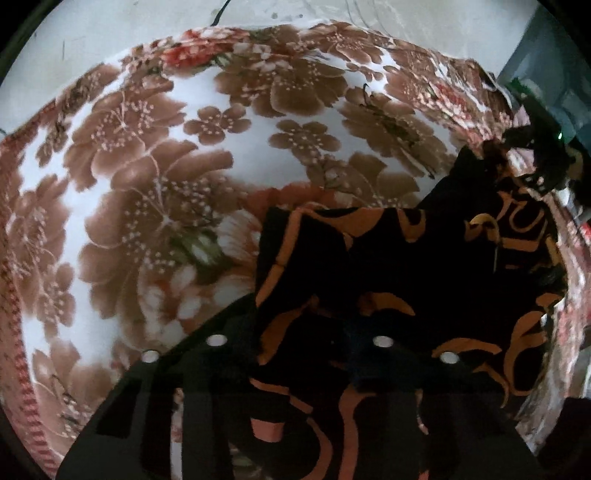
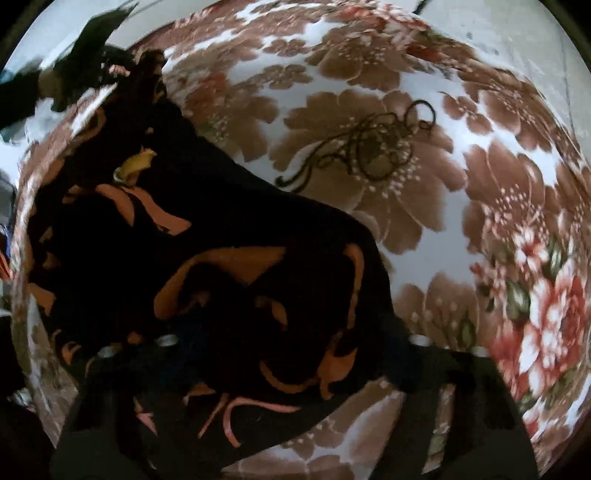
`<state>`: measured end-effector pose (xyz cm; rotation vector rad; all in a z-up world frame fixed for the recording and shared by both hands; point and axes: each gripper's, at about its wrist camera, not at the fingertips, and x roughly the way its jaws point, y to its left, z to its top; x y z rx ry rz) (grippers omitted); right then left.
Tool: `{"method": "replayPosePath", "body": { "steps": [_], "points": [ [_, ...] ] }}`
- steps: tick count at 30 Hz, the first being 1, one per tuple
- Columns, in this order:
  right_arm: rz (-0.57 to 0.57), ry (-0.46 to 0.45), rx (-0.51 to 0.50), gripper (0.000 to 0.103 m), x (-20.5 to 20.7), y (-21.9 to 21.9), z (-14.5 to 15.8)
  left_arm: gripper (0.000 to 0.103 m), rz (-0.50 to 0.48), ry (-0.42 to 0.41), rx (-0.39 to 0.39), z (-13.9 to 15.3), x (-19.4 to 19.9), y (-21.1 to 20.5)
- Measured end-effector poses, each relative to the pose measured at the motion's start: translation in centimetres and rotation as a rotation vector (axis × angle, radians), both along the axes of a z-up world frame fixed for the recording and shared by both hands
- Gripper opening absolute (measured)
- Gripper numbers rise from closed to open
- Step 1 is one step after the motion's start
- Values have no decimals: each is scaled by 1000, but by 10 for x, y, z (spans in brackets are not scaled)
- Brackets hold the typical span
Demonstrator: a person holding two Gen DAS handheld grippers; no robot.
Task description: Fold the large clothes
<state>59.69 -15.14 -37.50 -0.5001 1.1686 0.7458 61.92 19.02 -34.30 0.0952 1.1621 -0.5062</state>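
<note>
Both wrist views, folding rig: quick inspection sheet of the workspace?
Surface: floral cloth, brown and red blooms on white, covers the work area.
Job's things: black garment with orange pattern, partly bunched, lying on the cloth.
Clutter: tangle of dark thread on the cloth beside the garment.
Grippers: left claw and right claw both low over the garment, fabric between the fingers; grip too dark to tell.
Cables: thin dark line beyond the cloth's far edge, possibly a cable.
Surroundings: pale floor.
</note>
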Motion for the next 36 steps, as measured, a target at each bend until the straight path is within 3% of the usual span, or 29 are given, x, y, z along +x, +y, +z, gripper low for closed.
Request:
{"method": "replayPosePath", "body": {
  "steps": [1, 4, 5, 10, 18, 20, 23, 25, 26, 28, 36],
  "points": [
    [-11, 6, 6, 53, 2, 1, -2, 29, 0, 4, -9, 0, 0, 0],
    [-76, 36, 40, 9, 9, -7, -5, 16, 11, 19, -54, 0, -1, 4],
    [-113, 78, 67, 8, 12, -13, -7, 12, 21, 21, -74, 2, -1, 6],
    [-176, 71, 100, 7, 8, -23, -1, 8, 49, 10, -124, 14, -12, 13],
    [-361, -26, 270, 6, -4, -61, 64, 7, 170, -45, -318, 70, -34, 43],
    [-402, -11, 301, 6, -3, -73, 71, 7, 256, -27, -386, 79, -34, 66],
    [-497, 56, 313, 7, 10, -90, 60, 7, 455, 64, -416, 55, -27, 107],
    [-574, 118, 297, 7, 22, -102, 37, 7, 556, 147, -359, 23, -23, 129],
    [-612, 145, 291, 7, 27, -107, 21, 7, 549, 176, -297, 5, -23, 128],
    [-627, 153, 258, 7, 31, -105, 0, 7, 521, 190, -251, -11, -22, 120],
    [-547, 82, 131, 11, 36, -88, -23, 9, 484, 155, -213, -23, -15, 107]
  ]
}}
